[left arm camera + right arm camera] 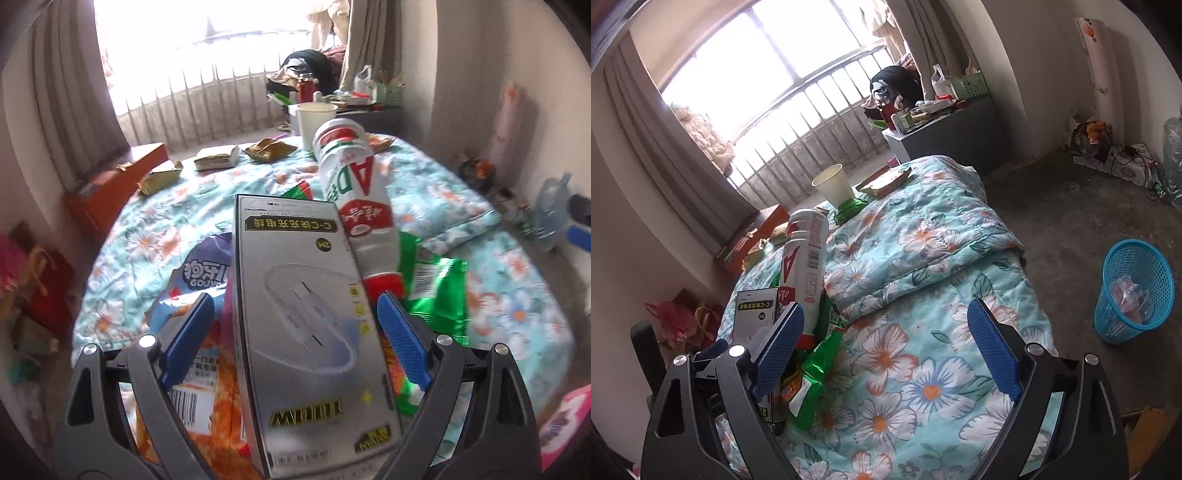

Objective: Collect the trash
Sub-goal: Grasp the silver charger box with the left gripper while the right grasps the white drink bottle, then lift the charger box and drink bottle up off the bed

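Straddling a silver rectangular cardboard cable box [303, 321] lying on the floral quilted bed [923, 354] among crinkly snack wrappers, the left gripper [295, 332] has jaws spread wide, pads not pressing; the box looks light and stiff, best pinched across its long edges; the right gripper [886, 350] hangs open, empty

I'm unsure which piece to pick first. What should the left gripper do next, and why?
Probably close the left gripper on the silver box: its fingers stand open on either side of it, not pressing. The blue basket waits on the floor.
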A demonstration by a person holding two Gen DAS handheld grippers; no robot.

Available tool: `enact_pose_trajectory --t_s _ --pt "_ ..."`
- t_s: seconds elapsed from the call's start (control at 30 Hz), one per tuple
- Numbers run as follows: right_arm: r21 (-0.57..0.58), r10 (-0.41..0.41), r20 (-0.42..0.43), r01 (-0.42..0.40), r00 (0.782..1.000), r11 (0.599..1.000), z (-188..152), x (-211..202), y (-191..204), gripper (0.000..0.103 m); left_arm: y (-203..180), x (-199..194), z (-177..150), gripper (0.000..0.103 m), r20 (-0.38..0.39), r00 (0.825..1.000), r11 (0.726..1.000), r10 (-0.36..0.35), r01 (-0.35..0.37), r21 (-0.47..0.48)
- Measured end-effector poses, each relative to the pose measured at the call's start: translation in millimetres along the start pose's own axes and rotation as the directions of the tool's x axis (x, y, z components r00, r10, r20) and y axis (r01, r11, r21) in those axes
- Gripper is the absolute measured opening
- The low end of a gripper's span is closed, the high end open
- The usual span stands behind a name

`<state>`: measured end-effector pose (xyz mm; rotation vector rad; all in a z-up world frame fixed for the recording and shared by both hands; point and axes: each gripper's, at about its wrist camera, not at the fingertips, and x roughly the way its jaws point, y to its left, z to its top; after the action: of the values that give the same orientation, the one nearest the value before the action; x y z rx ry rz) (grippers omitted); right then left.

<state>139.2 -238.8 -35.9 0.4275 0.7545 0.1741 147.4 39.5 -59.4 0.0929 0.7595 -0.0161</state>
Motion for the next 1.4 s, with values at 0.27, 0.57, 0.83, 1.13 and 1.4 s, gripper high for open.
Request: enact_pose_trajectory --t_s 0.27,0.57,0.83,1.13,1.4 --pt "0.013 -0.011 -0.024 0.012 1.000 1.000 5 15 1 0.087 -7 21 -6 0.086 -0.044 0.999 1.000 0.029 -0.029 0.007" --pt "0.026 0.214 -0.147 -0.213 0.966 0.977 59 82 58 0.087 6 15 -6 0.086 -0.044 0.997 0.997 -0.063 0.060 -0.054" --pt "0.091 0.218 -0.390 -0.198 0.895 0.976 71 198 100 0.087 36 7 -8 0.084 -0.030 0.974 0.959 -0.225 0.216 -0.182" --pt "0.052 0.156 -0.421 -0.148 0.893 0.988 58 223 109 0.059 64 -6 -9 0.084 0.019 0.954 0.916 -0.300 0.294 -0.273" --pt "0.165 0.320 -0.296 -0.281 0.900 0.945 76 155 76 0.059 77 -30 -3 0.084 0.079 0.951 0.905 -0.298 0.308 -0.292"
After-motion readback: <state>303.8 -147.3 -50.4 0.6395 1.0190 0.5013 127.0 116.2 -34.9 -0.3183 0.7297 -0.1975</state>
